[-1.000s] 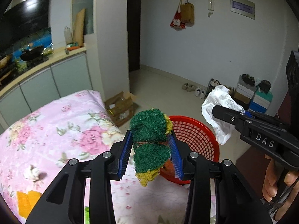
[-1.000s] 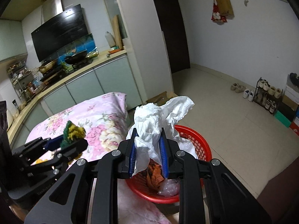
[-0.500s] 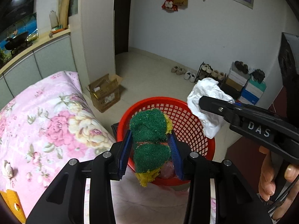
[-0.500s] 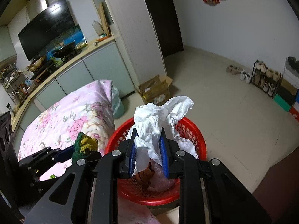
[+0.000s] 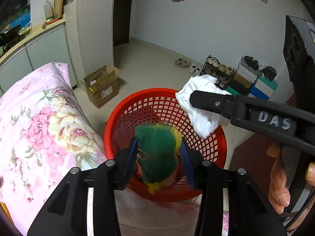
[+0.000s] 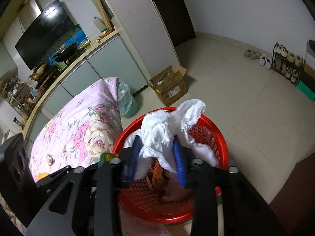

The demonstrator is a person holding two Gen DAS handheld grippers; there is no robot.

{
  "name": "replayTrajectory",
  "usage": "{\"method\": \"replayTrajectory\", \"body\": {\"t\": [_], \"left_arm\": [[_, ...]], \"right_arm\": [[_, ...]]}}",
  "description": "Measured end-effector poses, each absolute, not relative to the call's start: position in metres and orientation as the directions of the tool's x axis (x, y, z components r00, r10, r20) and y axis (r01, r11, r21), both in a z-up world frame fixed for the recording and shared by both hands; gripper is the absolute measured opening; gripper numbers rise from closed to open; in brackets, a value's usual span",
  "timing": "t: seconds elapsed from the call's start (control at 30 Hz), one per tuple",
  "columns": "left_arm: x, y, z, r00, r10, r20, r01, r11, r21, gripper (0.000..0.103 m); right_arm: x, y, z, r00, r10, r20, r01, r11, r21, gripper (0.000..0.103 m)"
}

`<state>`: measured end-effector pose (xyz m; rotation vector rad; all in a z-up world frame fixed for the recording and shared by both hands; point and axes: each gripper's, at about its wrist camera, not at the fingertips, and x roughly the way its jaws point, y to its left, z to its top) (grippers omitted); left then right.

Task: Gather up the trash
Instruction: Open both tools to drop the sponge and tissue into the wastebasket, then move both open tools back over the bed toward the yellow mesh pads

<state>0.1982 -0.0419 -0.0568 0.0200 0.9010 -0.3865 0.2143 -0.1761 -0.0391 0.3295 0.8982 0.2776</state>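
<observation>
Sponge (image 5: 157, 153) is pinched in the left gripper (image 5: 158, 157) and tissue (image 6: 163, 137) in the right gripper (image 6: 157, 157), both over the red basket (image 5: 118, 123) beside the floral cloth (image 5: 39, 127); spread each claw only once well inside the rim.

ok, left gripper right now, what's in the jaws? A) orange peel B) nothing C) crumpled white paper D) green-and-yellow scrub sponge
D: the left gripper is shut on the green-and-yellow scrub sponge, held over the red basket; the white paper is in the right gripper.
</observation>
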Motion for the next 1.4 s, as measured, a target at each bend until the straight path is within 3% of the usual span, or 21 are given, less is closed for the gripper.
{"method": "replayTrajectory", "body": {"t": [0.2,0.37,0.87,1.0,1.4], "left_arm": [[0.198,-0.042,-0.058,0.572,-0.313,-0.758,0.328,0.935,-0.138,0.073],[0.199,-0.033,-0.052,0.576,-0.314,-0.754,0.305,0.939,-0.158,0.079],[0.162,0.008,0.008,0.695,-0.246,-0.675,0.201,0.969,-0.146,0.081],[0.146,0.019,0.023,0.712,-0.217,-0.668,0.178,0.976,-0.128,0.081],[0.101,0.083,0.062,0.778,-0.135,-0.613,0.068,0.989,-0.132,0.081]], "right_arm": [[0.214,-0.183,-0.039,0.598,0.372,-0.71,-0.075,0.908,0.413,0.045],[0.21,-0.19,-0.036,0.612,0.364,-0.702,-0.058,0.906,0.418,0.045],[0.174,-0.18,-0.009,0.704,0.301,-0.643,-0.094,0.937,0.336,0.046],[0.162,-0.161,-0.001,0.718,0.315,-0.621,-0.143,0.94,0.311,0.055],[0.142,-0.103,0.012,0.69,0.42,-0.589,-0.303,0.907,0.292,0.059]]}}
